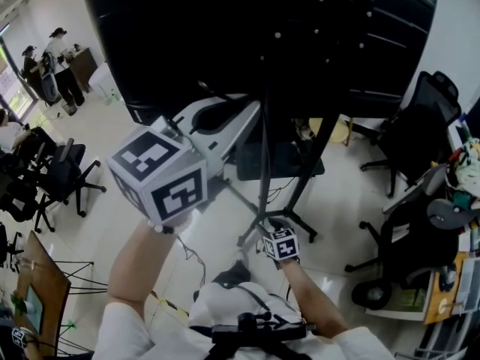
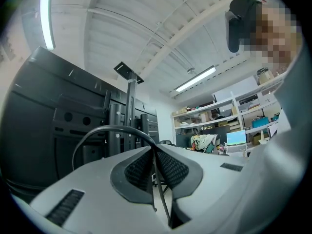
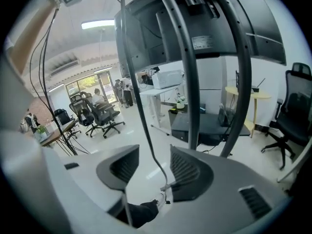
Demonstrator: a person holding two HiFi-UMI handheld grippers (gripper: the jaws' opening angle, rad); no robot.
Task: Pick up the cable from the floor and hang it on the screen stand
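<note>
The black cable (image 2: 112,127) arches up out of my left gripper (image 2: 155,155), which is shut on it, close to the back of the big dark screen (image 1: 262,36). In the head view my left gripper (image 1: 247,111) is raised up by the screen. My right gripper (image 1: 273,227) is low, near the foot of the screen stand (image 1: 315,152). The cable (image 3: 141,111) hangs down between the open jaws of my right gripper (image 3: 151,167) without being pressed by them. Just behind it rise the stand's black poles (image 3: 190,82).
Black office chairs stand at the right (image 1: 412,118) and left (image 1: 64,175). A cluttered desk (image 1: 450,276) lies at the right edge and a wooden table (image 1: 41,276) at the lower left. People stand far off at the left (image 1: 56,58). A black case (image 3: 204,126) lies beneath the screen.
</note>
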